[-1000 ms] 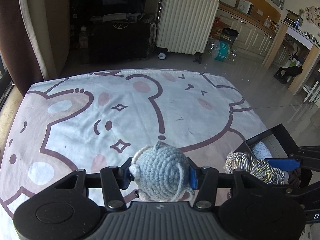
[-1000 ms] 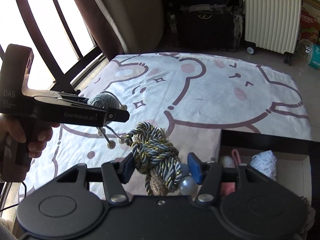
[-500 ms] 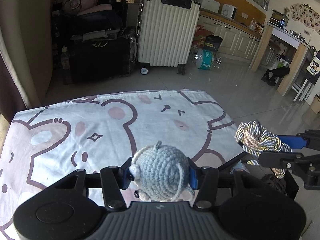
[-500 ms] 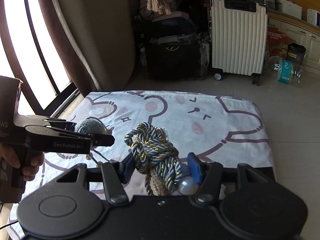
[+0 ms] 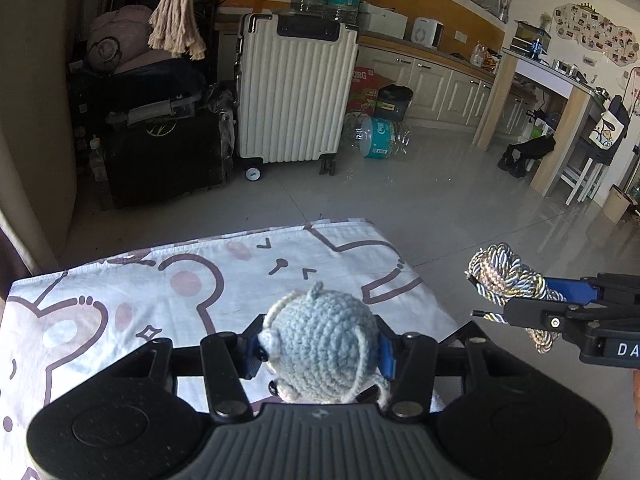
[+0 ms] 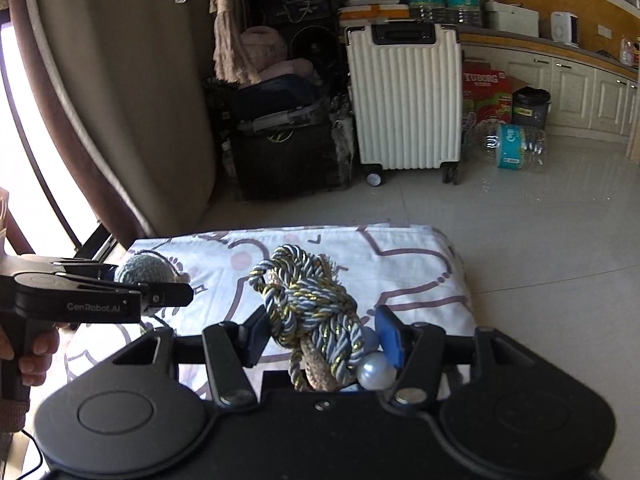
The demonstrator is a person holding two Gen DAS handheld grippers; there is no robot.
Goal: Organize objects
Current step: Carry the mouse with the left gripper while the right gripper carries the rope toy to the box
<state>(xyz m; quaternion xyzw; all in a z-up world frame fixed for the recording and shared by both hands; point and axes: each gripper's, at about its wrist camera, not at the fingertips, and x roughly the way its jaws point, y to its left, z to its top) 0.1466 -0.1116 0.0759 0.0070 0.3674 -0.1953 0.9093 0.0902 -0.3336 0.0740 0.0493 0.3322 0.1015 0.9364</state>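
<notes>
The left claw [image 5: 320, 350] squeezes a round, fuzzy blue crochet ball [image 5: 322, 346] between its blue pads. To its right, the right claw [image 6: 320, 338] pinches a knotted blue-and-gold rope bundle [image 6: 310, 308] with a pearl bead [image 6: 375, 376]. Both hang above the bear-print sheet [image 5: 160, 280].

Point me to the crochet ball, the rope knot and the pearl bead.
crochet ball [image 5: 320, 336], left wrist view, centre of its blue body.
rope knot [image 6: 308, 300], right wrist view, middle of the twisted bundle.
pearl bead [image 6: 375, 376], right wrist view, its face.
</notes>
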